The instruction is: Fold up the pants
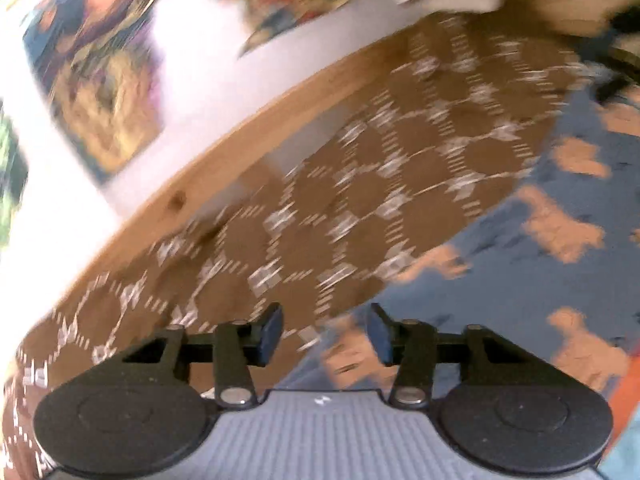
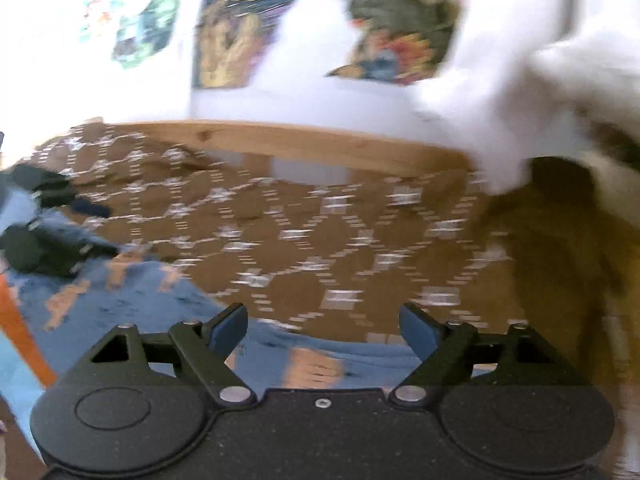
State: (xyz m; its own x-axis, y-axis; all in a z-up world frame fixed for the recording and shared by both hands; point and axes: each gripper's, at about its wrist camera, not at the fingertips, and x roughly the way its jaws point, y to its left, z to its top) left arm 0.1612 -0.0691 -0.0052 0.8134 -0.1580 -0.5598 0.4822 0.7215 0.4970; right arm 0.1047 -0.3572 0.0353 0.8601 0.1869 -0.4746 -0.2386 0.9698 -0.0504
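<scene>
- The pants (image 1: 532, 280), blue cloth with tan animal shapes, lie on a brown bedspread (image 1: 400, 168) that carries a white diamond pattern; I take the bedspread as the landmark.
- In the left wrist view the pants cover the right and lower part of the bedspread, their edge running slantwise across it.
- The left gripper (image 1: 325, 334) hangs just above that edge, its blue pads partly spread with nothing between them; cloth shows in the gap but is not pinched.
- In the right wrist view the pants (image 2: 132, 304) lie on the near left part of the bedspread (image 2: 320, 232), and a strip of them passes under the gripper.
- The right gripper (image 2: 322, 330) stands wide apart, its fingers clear of the cloth, holding nothing.
- The left gripper (image 2: 60, 232) also appears at the left edge of the right wrist view, over the pants; from here I cannot tell how its fingers stand.
- Beyond the bedspread runs a wooden rail (image 2: 300, 142), and behind it a white wall with coloured posters (image 2: 224, 40).
- White cloth (image 2: 520, 92) hangs above the right side of the bedspread, too blurred to make out.
- Both views are smeared with motion blur.
</scene>
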